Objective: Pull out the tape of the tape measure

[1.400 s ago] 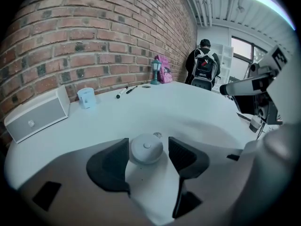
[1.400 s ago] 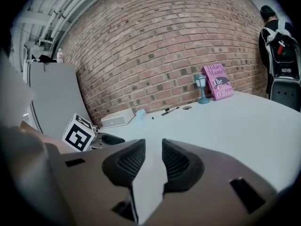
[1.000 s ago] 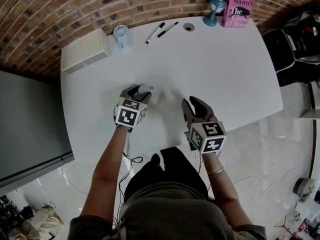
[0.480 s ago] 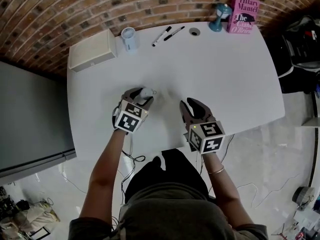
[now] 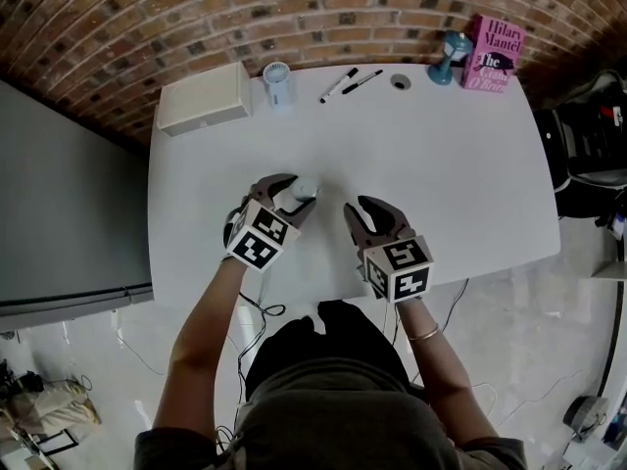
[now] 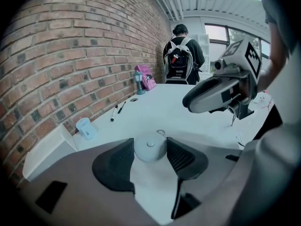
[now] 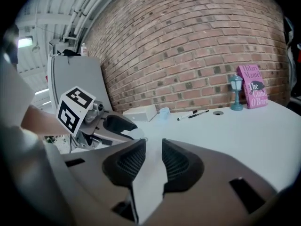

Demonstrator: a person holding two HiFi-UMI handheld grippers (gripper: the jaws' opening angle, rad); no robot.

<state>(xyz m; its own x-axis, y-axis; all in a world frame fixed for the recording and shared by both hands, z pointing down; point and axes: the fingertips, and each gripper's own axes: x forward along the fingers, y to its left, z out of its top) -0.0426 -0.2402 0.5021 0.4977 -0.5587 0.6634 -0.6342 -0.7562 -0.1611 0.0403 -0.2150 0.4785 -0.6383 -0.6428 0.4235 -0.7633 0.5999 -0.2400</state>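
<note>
To do this step well, we judged that the left gripper (image 5: 294, 186) had to keep a firm, steady hold on the case while the right gripper (image 5: 364, 207) came in on the tape's free end and not on the case. What looked like a small ring-shaped tab (image 6: 161, 133) showed at the far edge of the case, on the side turned away from the left gripper's camera, though it was too small for us to be sure. We reckoned the right jaws should close squarely on that tab and then draw away in a straight line, level with the case's mouth, so that the tape would neither kink nor twist the case out of the left jaws.

The tape measure (image 5: 302, 190), a round white case, sat between the left jaws near their tips, and both pads pressed against its sides. The right jaws stood a little apart with only the bare worktop (image 5: 431, 164) showing through the gap. They pointed towards the left gripper from just beside it and touched neither the case nor the tab.
</note>
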